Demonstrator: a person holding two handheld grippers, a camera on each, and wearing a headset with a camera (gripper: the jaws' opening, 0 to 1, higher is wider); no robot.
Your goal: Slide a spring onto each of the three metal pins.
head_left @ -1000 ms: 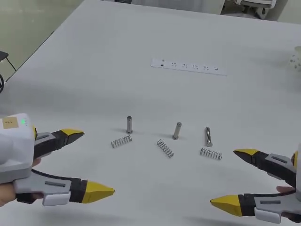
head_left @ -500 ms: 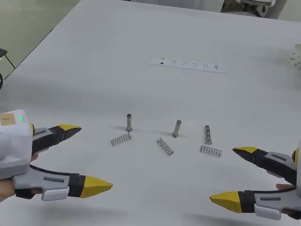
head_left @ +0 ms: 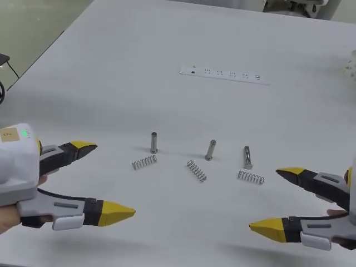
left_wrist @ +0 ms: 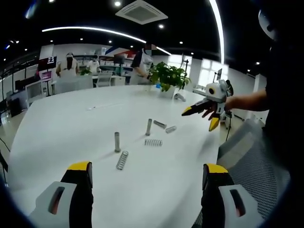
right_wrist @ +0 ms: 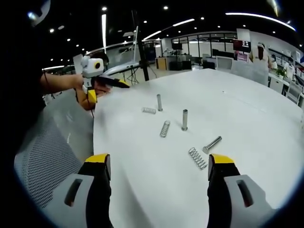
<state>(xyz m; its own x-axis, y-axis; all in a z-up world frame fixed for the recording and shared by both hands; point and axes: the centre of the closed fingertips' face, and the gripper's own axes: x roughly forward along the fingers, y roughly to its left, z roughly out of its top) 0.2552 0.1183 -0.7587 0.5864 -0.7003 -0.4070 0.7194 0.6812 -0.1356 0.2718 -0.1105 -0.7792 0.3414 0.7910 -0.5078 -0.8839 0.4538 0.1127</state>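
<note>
Smooth, matte, pale grey worktop, broad and flat. Up at twelve o'clock on it, a flat white power strip, long and thin.

Mid-worktop, a row of three slim, round, shiny steel pins: left pin, middle pin, right pin. Left and middle standing upright on small flared bases. Right pin leaning over in both gripper views, so hard to call it upright or lying.

Just toward six o'clock of each pin, a spring lying flat, a fine bright wire coil: left spring, middle spring, right spring. All three loose on the worktop, close to the pins and not yet on any of them.

Down at seven o'clock, the left hand-held gripper: grey-and-black jaws tapering to pointed yellow tips, spread wide, clamping nothing. Across at five o'clock, the right hand-held gripper: same build, same yellow points, jaws just as wide apart, nothing between them. Both well apart from the pins, tips aimed in toward the row.

Against half a second ago: same wide spread on both, each nudged a shade toward twelve o'clock and nearer the row. Pins and springs lying exactly as before relative to one another.
</note>
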